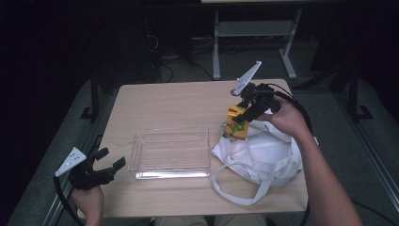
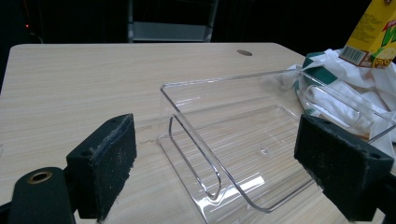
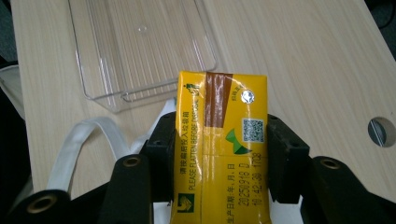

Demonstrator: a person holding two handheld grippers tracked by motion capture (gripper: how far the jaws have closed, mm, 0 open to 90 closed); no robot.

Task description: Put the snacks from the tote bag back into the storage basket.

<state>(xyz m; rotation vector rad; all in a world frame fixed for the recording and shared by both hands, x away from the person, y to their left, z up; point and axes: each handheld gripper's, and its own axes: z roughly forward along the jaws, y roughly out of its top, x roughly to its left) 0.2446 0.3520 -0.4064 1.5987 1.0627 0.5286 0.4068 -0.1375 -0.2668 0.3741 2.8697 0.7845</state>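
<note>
My right gripper (image 1: 242, 116) is shut on a yellow drink carton (image 1: 236, 123), held upright in the air just above a white cloth bag (image 1: 263, 157) at the table's right. In the right gripper view the carton (image 3: 219, 149) fills the space between both pads. A clear plastic tray (image 1: 170, 153) lies empty at mid-table. My left gripper (image 1: 112, 159) rests open near the front left corner, aimed at the tray's left end. In the left gripper view its jaws stand wide with the tray (image 2: 243, 140) beyond them and the carton (image 2: 373, 35) at top right.
The bag's white strap (image 1: 240, 190) loops toward the front edge of the wooden table (image 1: 164, 101). A round cable hole (image 3: 382, 131) sits in the tabletop. A grey metal stand (image 1: 254, 42) stands on the floor beyond the far edge.
</note>
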